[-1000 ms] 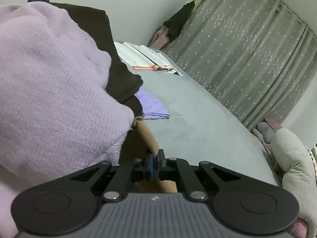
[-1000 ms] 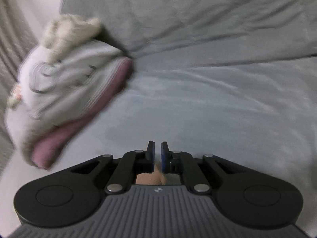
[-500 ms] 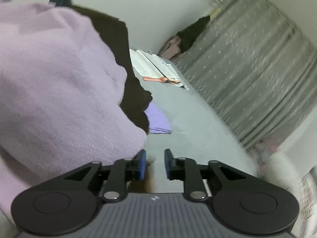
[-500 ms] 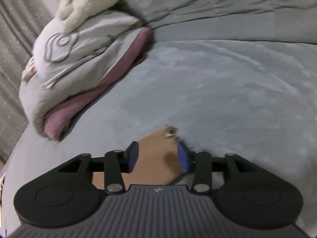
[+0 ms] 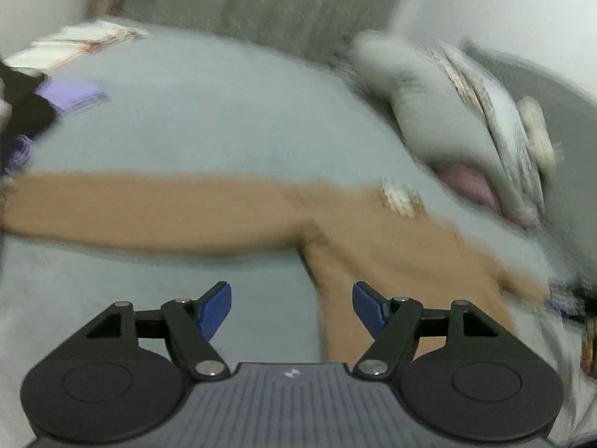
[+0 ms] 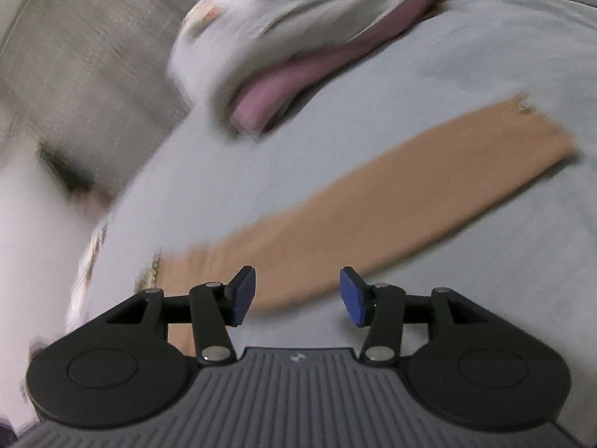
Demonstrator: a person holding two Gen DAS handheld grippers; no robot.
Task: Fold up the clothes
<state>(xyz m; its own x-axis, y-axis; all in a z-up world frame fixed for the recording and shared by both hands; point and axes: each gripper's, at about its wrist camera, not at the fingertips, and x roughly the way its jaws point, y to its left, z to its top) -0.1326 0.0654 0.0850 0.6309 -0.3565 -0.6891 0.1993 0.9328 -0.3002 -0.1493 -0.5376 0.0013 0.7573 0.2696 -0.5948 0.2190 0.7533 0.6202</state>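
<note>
Both your left gripper (image 5: 291,308) and right gripper (image 6: 297,296) hang spread apart and empty over the tan garment (image 5: 373,239), seemingly flat on the grey bed (image 5: 209,112) amid blur.

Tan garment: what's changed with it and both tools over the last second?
Both tools let go: a second ago each was shut on the tan garment, half a second ago they were opening, and now the left tool and right tool are wide open and hold nothing. The garment now lies spread flat on the grey bed. Both views have swung round and are blurred. The pillow has not moved.
</note>
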